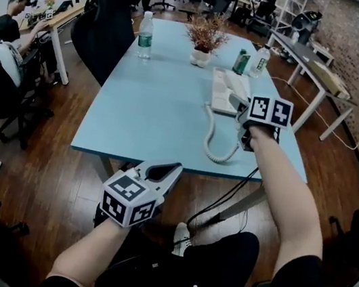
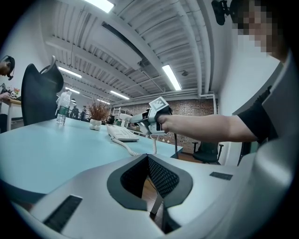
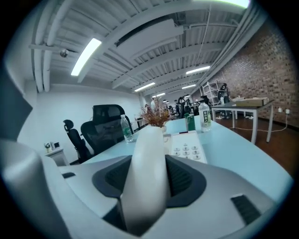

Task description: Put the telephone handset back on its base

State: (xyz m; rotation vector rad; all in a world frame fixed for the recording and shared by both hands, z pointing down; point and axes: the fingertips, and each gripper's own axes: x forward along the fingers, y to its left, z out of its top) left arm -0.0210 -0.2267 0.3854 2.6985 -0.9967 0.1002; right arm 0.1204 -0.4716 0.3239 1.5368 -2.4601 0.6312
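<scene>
In the head view, the right hand-held gripper (image 1: 246,110) reaches over the far right part of the light-blue desk (image 1: 153,100). Its jaws are closed on the white handset (image 1: 237,84), which lies over the right side of the telephone base (image 1: 219,95). The coiled cord (image 1: 209,138) loops across the desk toward its near edge. The left hand-held gripper (image 1: 173,170) hangs off the desk's near edge, well apart from the phone. In the left gripper view, the left hand-held gripper (image 2: 147,159) has its jaws drawn together at the tips with nothing between them. Far across the desk (image 2: 42,149), the right hand-held gripper (image 2: 148,117) holds the handset (image 2: 136,119) raised a little above the base (image 2: 122,134), and the cord (image 2: 140,150) trails down. In the right gripper view, the handset (image 3: 149,182) stands lengthwise between the jaws of the right hand-held gripper (image 3: 149,161), with both pads pressed on its sides. The base (image 3: 188,151) sits just beyond, a little to the right, with its keypad showing.
</scene>
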